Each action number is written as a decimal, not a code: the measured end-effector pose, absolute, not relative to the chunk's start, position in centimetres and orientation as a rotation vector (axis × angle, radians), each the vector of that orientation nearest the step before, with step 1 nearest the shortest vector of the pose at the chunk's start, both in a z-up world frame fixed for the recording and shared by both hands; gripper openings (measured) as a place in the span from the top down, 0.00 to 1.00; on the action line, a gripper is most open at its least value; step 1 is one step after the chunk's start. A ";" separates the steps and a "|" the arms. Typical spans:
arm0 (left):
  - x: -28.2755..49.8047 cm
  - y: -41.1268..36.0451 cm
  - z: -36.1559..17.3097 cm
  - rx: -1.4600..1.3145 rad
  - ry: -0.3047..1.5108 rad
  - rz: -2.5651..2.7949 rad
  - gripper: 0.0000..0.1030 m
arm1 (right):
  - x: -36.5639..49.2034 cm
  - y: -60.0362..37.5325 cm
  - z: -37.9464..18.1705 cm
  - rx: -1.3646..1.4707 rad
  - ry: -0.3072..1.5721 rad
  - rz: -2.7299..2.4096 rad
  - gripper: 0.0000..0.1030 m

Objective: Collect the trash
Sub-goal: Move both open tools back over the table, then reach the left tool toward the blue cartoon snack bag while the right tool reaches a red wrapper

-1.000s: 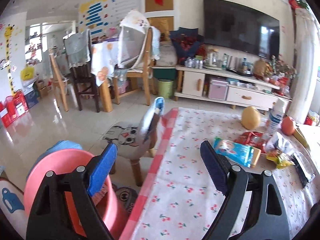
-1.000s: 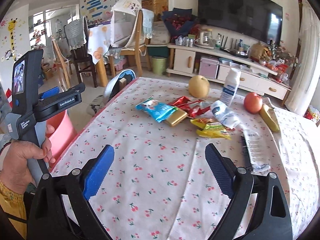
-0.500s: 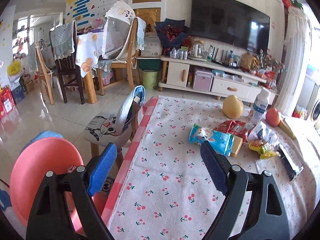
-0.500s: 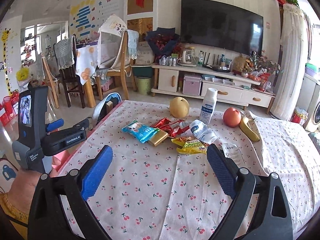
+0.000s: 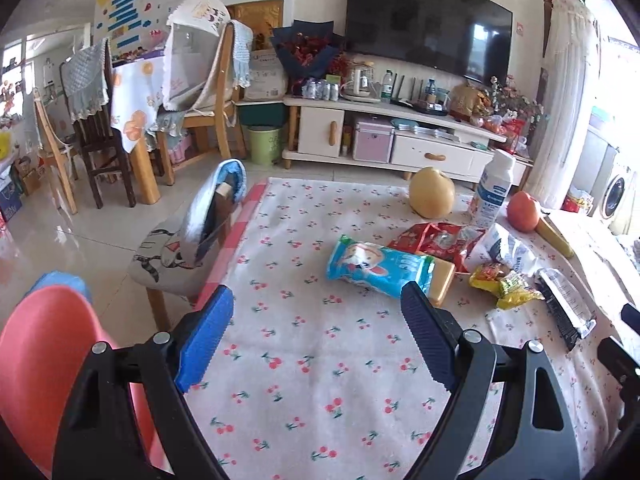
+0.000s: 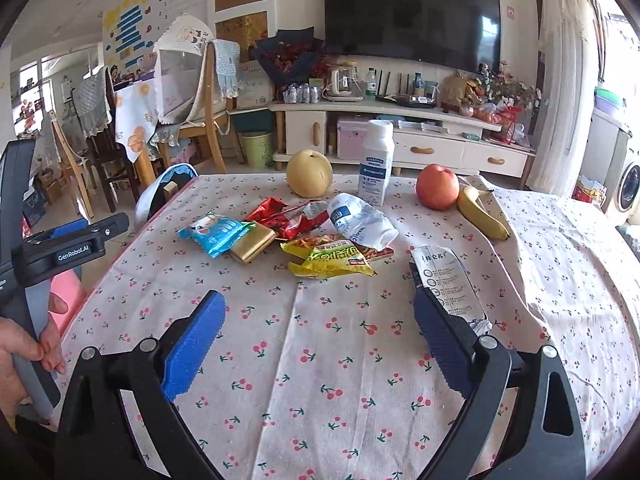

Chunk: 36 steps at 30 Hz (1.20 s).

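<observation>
left gripper [image 5: 316,320]: jaws apart, empty, over tablecloth [image 6: 320,360] | wrapper pile [image 6: 288,236]: mid-cloth, ahead of both tools, just before white bottle [image 6: 375,162] | right gripper [image 6: 318,332]: jaws apart, empty

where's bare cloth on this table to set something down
Free: the near stretch of tablecloth, from both grippers up to the yellow wrapper, and the far-left corner beside the pear. Crowded: the middle, from the blue wrapper across to the banana.
</observation>
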<state>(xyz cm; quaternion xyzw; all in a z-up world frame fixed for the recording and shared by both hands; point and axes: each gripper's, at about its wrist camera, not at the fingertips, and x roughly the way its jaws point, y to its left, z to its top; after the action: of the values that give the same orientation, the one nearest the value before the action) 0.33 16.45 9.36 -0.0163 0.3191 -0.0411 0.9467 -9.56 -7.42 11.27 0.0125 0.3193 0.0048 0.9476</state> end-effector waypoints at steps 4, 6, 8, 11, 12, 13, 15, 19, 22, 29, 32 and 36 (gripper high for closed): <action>2.3 15.1 8.3 -0.081 0.709 -0.148 0.16 | -7.9 -8.5 10.4 0.028 0.683 0.013 0.09; 3.4 14.5 7.6 -0.132 0.748 -0.179 0.16 | -6.8 -9.1 9.9 0.044 0.707 0.011 0.09; 4.4 14.2 7.0 -0.194 0.770 -0.204 0.16 | -5.7 -9.7 9.4 0.070 0.732 0.018 0.09; 6.0 13.8 6.8 -0.265 0.773 -0.181 0.16 | -4.1 -10.4 9.1 0.078 0.739 0.010 0.09; 6.8 13.5 7.1 -0.273 0.754 -0.181 0.16 | -3.6 -10.6 9.0 0.083 0.737 0.006 0.09; 7.4 13.2 7.5 -0.267 0.741 -0.182 0.16 | -3.0 -10.9 8.9 0.091 0.734 0.004 0.09; 9.3 12.1 8.2 -0.232 0.742 -0.189 0.16 | -2.0 -11.4 8.8 0.105 0.732 0.008 0.09; 14.1 9.3 7.9 -0.246 0.839 -0.199 0.18 | 0.2 -12.1 8.5 0.086 0.721 0.006 0.09; 17.1 6.4 6.9 -0.171 0.887 -0.152 0.29 | 1.6 -12.8 8.1 0.109 0.735 0.013 0.09; 20.7 1.3 3.0 0.001 1.044 -0.143 0.41 | 4.1 -14.6 6.7 0.156 0.790 0.038 0.09; 20.1 -0.6 1.9 0.122 1.062 -0.151 0.42 | 4.5 -15.8 6.3 0.199 0.827 0.026 0.09; 17.5 -1.2 1.8 0.157 1.067 -0.230 0.43 | 3.9 -17.4 7.0 0.233 0.819 -0.007 0.09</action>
<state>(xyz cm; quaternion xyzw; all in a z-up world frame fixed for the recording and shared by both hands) 17.49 -1.19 1.79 0.0746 0.5068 -0.1094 0.8518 3.94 -17.37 7.04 0.1132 0.3973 -0.0035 0.9107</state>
